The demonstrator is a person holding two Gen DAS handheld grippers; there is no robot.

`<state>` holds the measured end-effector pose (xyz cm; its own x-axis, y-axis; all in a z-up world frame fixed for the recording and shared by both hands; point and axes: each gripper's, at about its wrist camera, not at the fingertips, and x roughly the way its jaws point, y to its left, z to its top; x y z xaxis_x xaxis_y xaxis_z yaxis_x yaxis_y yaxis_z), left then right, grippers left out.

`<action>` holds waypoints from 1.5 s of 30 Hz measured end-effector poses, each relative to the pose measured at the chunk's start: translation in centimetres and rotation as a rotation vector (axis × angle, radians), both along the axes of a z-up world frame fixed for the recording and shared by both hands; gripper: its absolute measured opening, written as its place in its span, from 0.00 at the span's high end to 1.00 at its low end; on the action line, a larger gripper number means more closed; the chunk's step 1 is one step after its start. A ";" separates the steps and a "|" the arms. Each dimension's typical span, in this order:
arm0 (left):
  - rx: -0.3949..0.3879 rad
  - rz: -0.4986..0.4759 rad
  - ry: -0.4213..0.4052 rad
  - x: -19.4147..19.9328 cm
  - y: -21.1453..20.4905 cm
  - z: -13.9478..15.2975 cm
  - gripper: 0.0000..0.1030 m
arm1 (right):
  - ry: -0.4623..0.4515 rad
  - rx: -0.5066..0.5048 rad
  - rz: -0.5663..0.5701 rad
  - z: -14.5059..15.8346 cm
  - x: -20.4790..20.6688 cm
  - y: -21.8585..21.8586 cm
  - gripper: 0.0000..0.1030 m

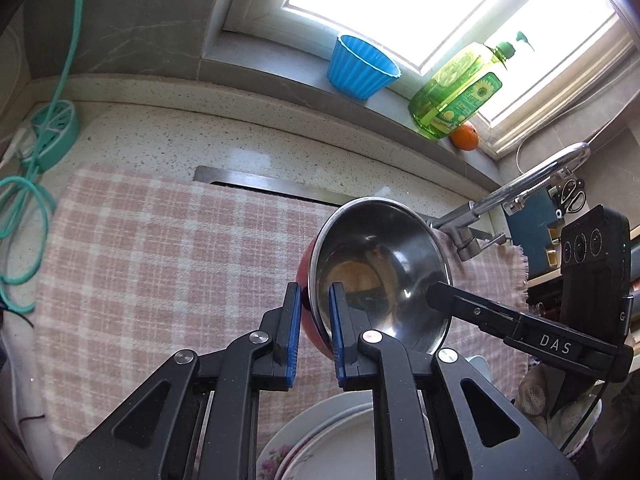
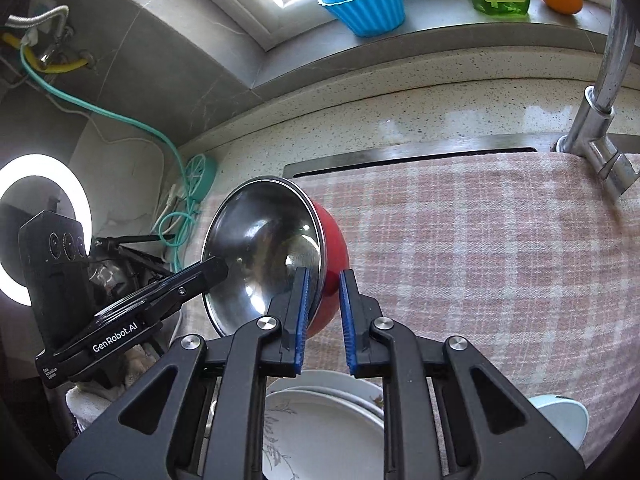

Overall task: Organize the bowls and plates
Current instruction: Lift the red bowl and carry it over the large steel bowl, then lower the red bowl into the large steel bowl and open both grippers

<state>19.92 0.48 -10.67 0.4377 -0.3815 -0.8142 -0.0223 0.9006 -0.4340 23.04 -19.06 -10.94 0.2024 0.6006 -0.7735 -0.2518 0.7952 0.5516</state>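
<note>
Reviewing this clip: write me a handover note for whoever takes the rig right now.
Left gripper: shut on the rim of the red bowl.
Right gripper: shut on the opposite rim.
The bowl, steel inside, hangs tilted above the checked cloth.
Stacked plates lie below the grippers; a pale bowl sits beside them.
Done: bowl gripped and lifted.
Left: set it down, probably with the other dishes.

My right gripper [image 2: 324, 304] clamps the steel-lined red bowl [image 2: 276, 248] at centre frame; my left gripper [image 2: 218, 270] pinches its left rim.
</note>
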 end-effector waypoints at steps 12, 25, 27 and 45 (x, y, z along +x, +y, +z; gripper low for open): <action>-0.026 0.140 -0.033 -7.9 6.0 1.5 0.88 | -0.007 0.031 0.187 1.8 -5.9 6.0 0.85; -0.030 0.275 -0.001 -15.3 11.1 0.2 0.88 | 0.029 -0.007 0.367 0.2 -10.5 12.1 0.85; -0.032 0.286 0.013 -16.0 11.5 -0.4 0.88 | 0.039 -0.016 0.381 -0.4 -11.0 12.7 0.85; 0.020 0.289 0.083 -18.7 11.9 -3.3 0.88 | 0.053 -0.135 0.436 -3.9 -13.0 15.4 0.85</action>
<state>1.22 12.33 -13.99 0.4577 -0.2347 -0.8576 -0.3136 0.8599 -0.4027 10.05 -3.65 -14.86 -0.0884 0.5139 -0.8533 -0.5533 0.6870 0.4711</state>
